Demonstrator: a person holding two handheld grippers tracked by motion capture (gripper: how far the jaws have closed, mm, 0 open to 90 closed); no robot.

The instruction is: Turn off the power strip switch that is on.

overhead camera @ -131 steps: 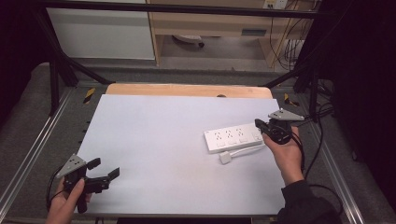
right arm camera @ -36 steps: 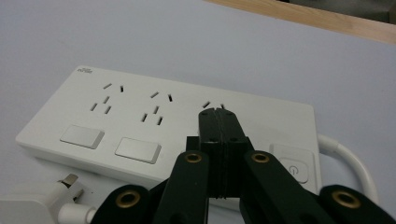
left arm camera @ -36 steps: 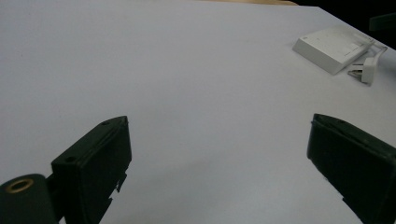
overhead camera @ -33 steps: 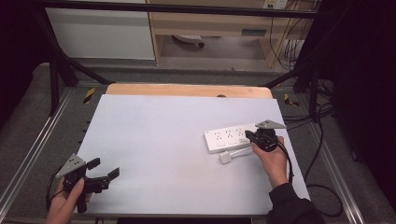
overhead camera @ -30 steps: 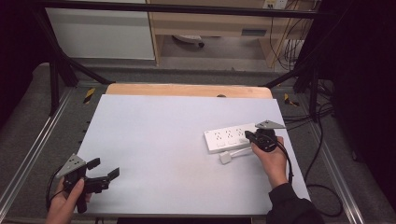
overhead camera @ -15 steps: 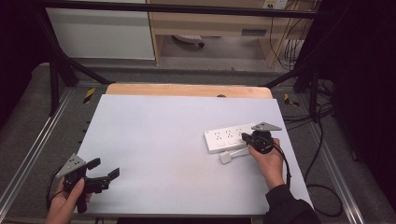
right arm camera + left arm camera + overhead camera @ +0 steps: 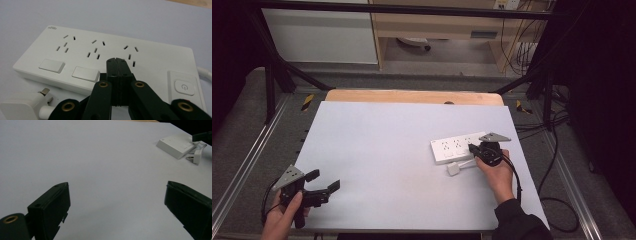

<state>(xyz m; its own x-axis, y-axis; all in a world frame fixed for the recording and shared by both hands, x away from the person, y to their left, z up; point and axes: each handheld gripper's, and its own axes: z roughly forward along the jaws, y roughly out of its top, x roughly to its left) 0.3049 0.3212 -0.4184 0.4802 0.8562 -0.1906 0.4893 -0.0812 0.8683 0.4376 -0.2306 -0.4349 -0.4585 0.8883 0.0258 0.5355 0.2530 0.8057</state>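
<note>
Power strip [image 7: 459,148], white, three socket groups with switches: lying flat on the counter [image 7: 377,150] toward its right side. Plug [image 7: 454,169], white, on a short cord: lying loose just beside the strip's near edge, prongs [image 7: 45,91] pointing up in the right gripper view. Right gripper [image 7: 117,60]: clenched, jaws pressed together with nothing between them, hovering over the strip's top face near the third socket group, beside the third switch; contact with the plastic not possible to tell. Left gripper [image 7: 323,185]: released, jaws standing wide apart, resting idle near the counter's front left corner, well apart from the strip. Step in hand, by judgement: working a switch [image 7: 84,74] or button [image 7: 184,87] on the strip with the closed jaw tips. For doing it well: keeping the jaws shut as one blunt point, lining the tip squarely over the chosen switch rather than the sockets, pressing straight down so the light strip is not sliding or tipping toward the plug, and steadying the strip with the idle gripper if shifting starts.
</note>
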